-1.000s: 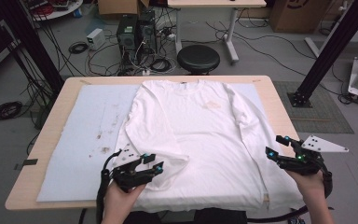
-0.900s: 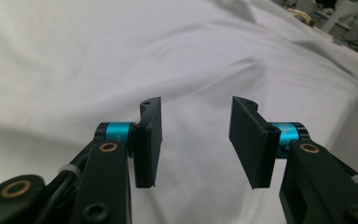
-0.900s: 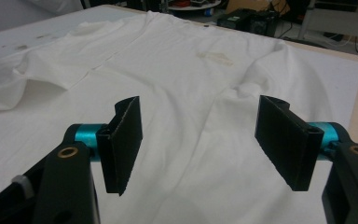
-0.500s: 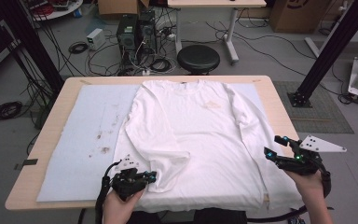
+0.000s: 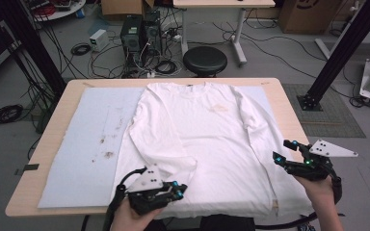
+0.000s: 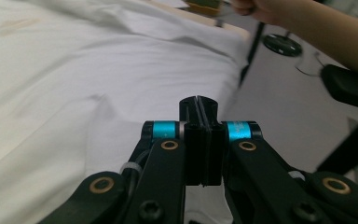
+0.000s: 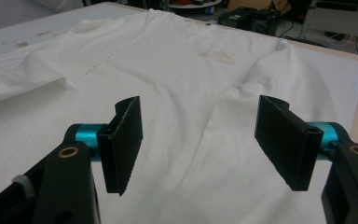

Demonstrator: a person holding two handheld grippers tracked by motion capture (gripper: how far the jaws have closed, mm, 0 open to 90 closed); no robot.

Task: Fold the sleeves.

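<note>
white long-sleeve shirt (image 5: 207,139) flat on worktop (image 5: 38,187), one sleeve folded in over body | my L gripper (image 5: 176,188) at shirt hem, jaws together, empty | my R gripper (image 5: 285,151) over other sleeve (image 5: 265,139), jaws apart | prob fold barely begun, 2nd sleeve + body left

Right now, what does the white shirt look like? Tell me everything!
The white shirt is long-sleeved, soft-looking cloth, lying flat on a pale mat with its collar at the far side. A faint yellowish print marks the chest. One sleeve is folded across the body; the other lies straight down its edge. The left gripper is just above its near hem.
</note>
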